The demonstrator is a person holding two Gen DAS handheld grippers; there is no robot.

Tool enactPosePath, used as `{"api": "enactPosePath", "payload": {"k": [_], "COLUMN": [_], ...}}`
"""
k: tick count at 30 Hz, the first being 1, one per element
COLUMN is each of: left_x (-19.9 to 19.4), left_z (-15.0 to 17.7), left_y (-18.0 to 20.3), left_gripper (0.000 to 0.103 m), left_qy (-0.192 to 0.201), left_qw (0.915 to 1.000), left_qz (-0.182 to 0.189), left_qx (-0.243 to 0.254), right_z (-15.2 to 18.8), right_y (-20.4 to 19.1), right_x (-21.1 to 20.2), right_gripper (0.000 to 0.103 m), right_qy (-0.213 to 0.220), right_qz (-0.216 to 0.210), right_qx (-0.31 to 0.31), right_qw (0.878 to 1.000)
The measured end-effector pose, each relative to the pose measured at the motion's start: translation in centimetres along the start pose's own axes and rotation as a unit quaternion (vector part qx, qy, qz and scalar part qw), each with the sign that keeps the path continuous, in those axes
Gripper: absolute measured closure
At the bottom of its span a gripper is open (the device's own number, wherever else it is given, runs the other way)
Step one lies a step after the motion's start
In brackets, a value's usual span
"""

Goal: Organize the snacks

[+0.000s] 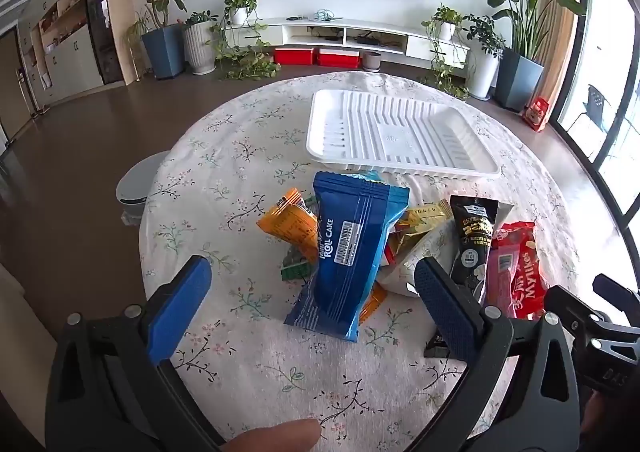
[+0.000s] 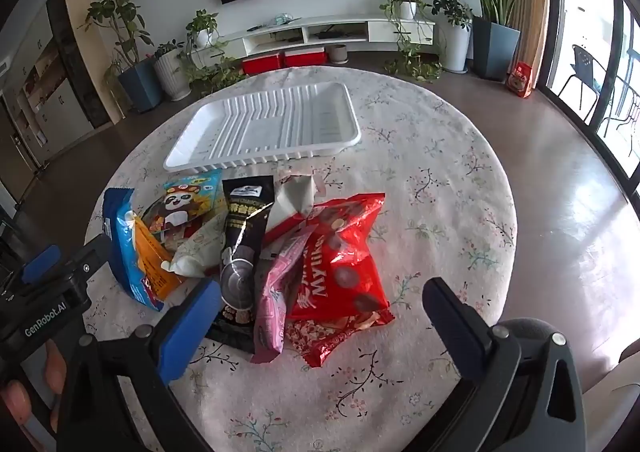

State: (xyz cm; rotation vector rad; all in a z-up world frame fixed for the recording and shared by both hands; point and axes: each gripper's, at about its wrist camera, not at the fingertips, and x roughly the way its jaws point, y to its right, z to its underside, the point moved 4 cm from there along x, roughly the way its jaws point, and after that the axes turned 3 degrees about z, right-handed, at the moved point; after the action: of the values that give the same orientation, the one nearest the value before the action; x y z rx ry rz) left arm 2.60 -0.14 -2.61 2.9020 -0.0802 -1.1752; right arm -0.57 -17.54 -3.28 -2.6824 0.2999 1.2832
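A heap of snack packets lies on a round table with a floral cloth (image 1: 224,348). A blue roll cake packet (image 1: 348,252) tops the heap's left side, over an orange packet (image 1: 286,226). A black packet (image 1: 472,240) and a red Mylikes bag (image 2: 344,260) lie to the right, with a pink packet (image 2: 276,292) and a panda packet (image 2: 180,208). Behind the heap sits an empty white ribbed tray (image 1: 400,132) (image 2: 268,124). My left gripper (image 1: 312,304) hovers open just short of the blue packet. My right gripper (image 2: 320,316) hovers open over the red bag's near end. Neither holds anything.
The table's edge curves close on both sides, with dark floor beyond. A white round bin (image 1: 138,188) stands left of the table. Potted plants, a low TV cabinet and red boxes (image 1: 316,56) line the far wall. The left gripper's body (image 2: 48,292) shows at the right view's left.
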Motion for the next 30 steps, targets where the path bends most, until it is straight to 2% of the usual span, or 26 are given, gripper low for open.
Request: {"api": "enactPosePath", "payload": {"k": [5, 6, 9, 30], "left_x": [-0.9, 0.1, 0.4, 0.9], "left_z": [0.9, 0.5, 0.5, 1.2], "left_y": [-0.7, -0.5, 0.2, 0.1], "left_gripper": [0.0, 0.0, 0.0, 0.0], "left_qy": [0.002, -0.015, -0.02, -0.026], "left_qw": [0.9999, 0.9999, 0.9998, 0.9997], "left_qz": [0.007, 0.005, 0.0, 0.002], "left_qx": [-0.008, -0.006, 0.0, 0.006], "right_z": [0.4, 0.2, 0.1, 0.3], "right_y": [0.0, -0.1, 0.0, -0.5], "right_x": [-0.1, 0.2, 0.3, 0.9], "right_gripper": [0.0, 0.0, 0.0, 0.0], "right_qy": [-0.001, -0.01, -0.011, -0.021], "right_qz": [-0.001, 0.001, 0.003, 0.005], "right_qx": [0.003, -0.002, -0.004, -0.009], "right_qw": [1.0, 1.0, 1.0, 1.0]}}
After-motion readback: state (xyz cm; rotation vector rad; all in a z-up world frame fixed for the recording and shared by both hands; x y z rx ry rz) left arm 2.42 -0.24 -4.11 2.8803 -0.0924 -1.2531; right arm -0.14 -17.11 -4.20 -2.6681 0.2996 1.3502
